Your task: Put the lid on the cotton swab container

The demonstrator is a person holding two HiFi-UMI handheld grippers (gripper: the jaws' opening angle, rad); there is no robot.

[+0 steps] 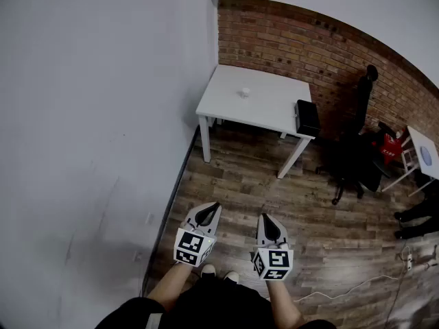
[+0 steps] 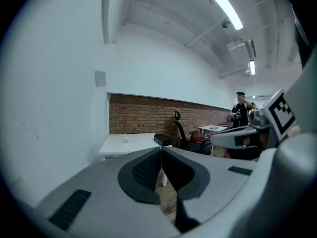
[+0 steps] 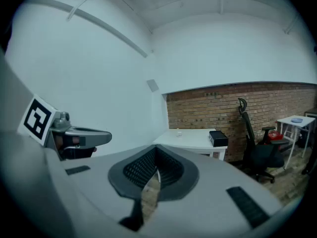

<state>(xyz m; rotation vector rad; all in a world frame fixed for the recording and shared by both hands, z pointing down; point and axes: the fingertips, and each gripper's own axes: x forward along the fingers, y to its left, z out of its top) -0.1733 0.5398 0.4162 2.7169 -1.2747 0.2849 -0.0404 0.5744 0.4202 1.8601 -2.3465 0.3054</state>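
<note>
A white wall (image 1: 89, 115) fills the left side of the head view, and it meets a brick wall (image 1: 288, 40) at the far corner. In that corner stands a white desk (image 1: 274, 105). The cotton swab container (image 1: 244, 92) sits on it toward its back left part, a small white thing too far off to show whether its lid is on. A black box (image 1: 306, 117) rests at the desk's right edge, well apart from the container.

Both tools are held low over the wooden floor (image 1: 309, 204), side by side and far from the desk. The left tool (image 1: 209, 211) has its jaws pressed together with nothing between them; in its own view the dark pads (image 2: 146, 170) meet at the tip and the container (image 2: 126, 139) shows small on the desk beyond. The right tool (image 1: 269, 223) is likewise pressed together and empty, its pads (image 3: 171, 170) touching at the tip in its own view, with the container (image 3: 179, 133) far ahead.

Right of the desk stands a black office chair (image 1: 353, 153), with something red (image 1: 391, 146) beside it. A second white table (image 1: 424, 153) is at the right edge. A person (image 2: 240, 108) stands in the background of the left gripper view.
</note>
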